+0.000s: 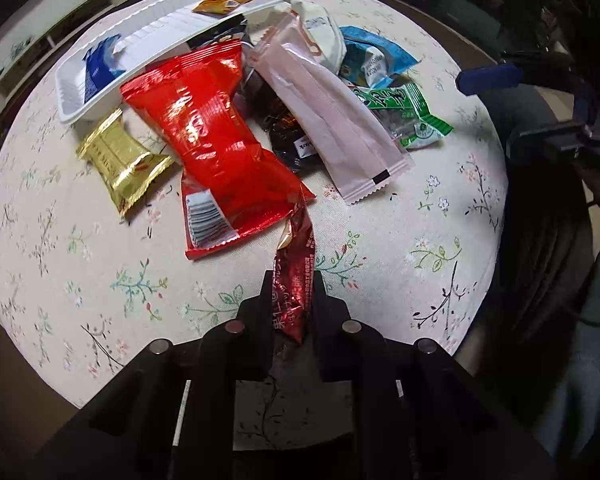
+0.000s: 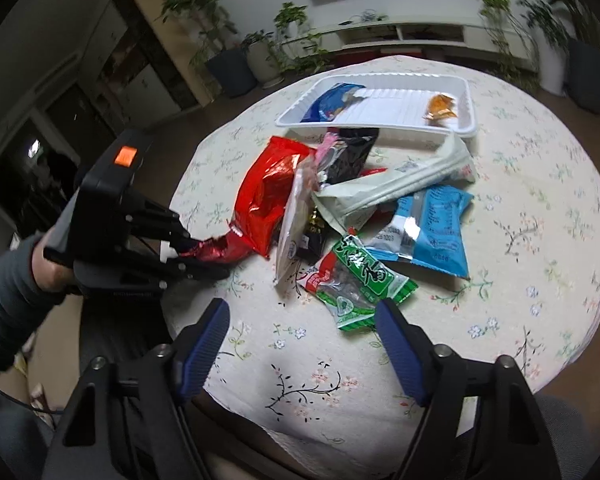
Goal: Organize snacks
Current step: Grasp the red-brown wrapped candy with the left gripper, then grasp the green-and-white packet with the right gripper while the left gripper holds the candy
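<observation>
On the counter point(image 2: 540, 240), with its flowered cloth, a heap of snack packets lies just in front of a white tray point(image 2: 470, 92), which already holds a blue packet point(image 2: 328, 104) and a small orange one point(image 2: 440, 110). The left hand-held gripper point(image 1: 294, 300) is clamped on the near end of a slim dark red packet point(image 1: 296, 272); from the other camera the same packet point(image 2: 212, 250) sticks out between its fingers, its far end touching the big red bag point(image 2: 268, 196) at the edge of the heap. The packet looks light, crinkly and slick, I would say, so a pinch on the flat sealed end seems the safest hold; its filling may be brittle, so a hard squeeze on the middle could crush it. The right hand-held gripper point(image 2: 302, 328) hangs with its blue-padded fingers point(image 2: 206, 336) spread apart and nothing between them, low over the near side of the counter, with a green packet point(image 2: 360, 284) lying just ahead and its near corner close by the right-side finger. That green packet looks soft and floppy, with loose contents showing through a clear window. A gold packet point(image 1: 122, 156) sits apart on the left of the heap, and a long pale pink one point(image 1: 328, 116) lies across the top.
</observation>
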Available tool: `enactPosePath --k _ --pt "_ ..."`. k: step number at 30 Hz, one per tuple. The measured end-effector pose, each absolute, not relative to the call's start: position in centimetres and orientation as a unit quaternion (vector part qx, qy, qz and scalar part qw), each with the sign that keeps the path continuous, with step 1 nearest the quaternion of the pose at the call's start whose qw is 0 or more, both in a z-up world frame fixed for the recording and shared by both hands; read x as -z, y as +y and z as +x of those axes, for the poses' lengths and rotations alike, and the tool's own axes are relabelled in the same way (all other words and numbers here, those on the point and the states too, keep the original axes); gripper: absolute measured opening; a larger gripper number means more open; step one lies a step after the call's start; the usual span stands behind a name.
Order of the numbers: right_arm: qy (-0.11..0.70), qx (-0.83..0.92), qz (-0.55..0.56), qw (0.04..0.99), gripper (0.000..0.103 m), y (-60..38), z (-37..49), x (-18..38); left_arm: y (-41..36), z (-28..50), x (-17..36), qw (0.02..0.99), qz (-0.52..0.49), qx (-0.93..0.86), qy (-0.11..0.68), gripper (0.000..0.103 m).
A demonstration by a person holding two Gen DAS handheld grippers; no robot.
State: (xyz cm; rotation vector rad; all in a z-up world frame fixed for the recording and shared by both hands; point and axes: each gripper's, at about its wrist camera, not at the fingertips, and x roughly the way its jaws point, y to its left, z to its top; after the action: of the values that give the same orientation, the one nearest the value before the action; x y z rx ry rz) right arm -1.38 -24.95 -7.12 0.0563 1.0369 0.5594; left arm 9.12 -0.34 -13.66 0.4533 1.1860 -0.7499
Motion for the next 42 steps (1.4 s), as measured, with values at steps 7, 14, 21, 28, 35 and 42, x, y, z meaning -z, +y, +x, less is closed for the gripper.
enactPosePath --k 7,14,21,28,35,42 --pt "0.496 -0.284 -0.041 0.820 0.065 -23.6 -0.4 7.1 0.9 7.1 13.2 0.752 0.123 0.346 0.547 0.013" --pt "0.506 -0.286 -0.123 0.805 0.065 -22.3 1.6 7.8 2.3 5.9 12.7 0.767 0.042 0.341 0.542 0.013" --pt "0.533 -0.285 -0.188 0.774 0.065 -21.0 2.6 10.1 2.4 5.1 12.4 0.772 0.012 0.345 0.534 0.013" --pt "0.548 -0.279 -0.214 0.759 0.066 -20.6 3.2 11.5 2.3 5.1 12.6 0.771 0.003 0.347 0.534 0.013" --pt "0.570 -0.292 -0.238 0.730 0.068 -20.1 3.9 12.3 2.0 5.3 13.0 0.768 0.001 0.351 0.536 0.013" --pt "0.579 -0.304 -0.259 0.711 0.052 -19.3 3.9 12.1 2.3 5.5 13.3 0.768 -0.006 0.350 0.537 0.013"
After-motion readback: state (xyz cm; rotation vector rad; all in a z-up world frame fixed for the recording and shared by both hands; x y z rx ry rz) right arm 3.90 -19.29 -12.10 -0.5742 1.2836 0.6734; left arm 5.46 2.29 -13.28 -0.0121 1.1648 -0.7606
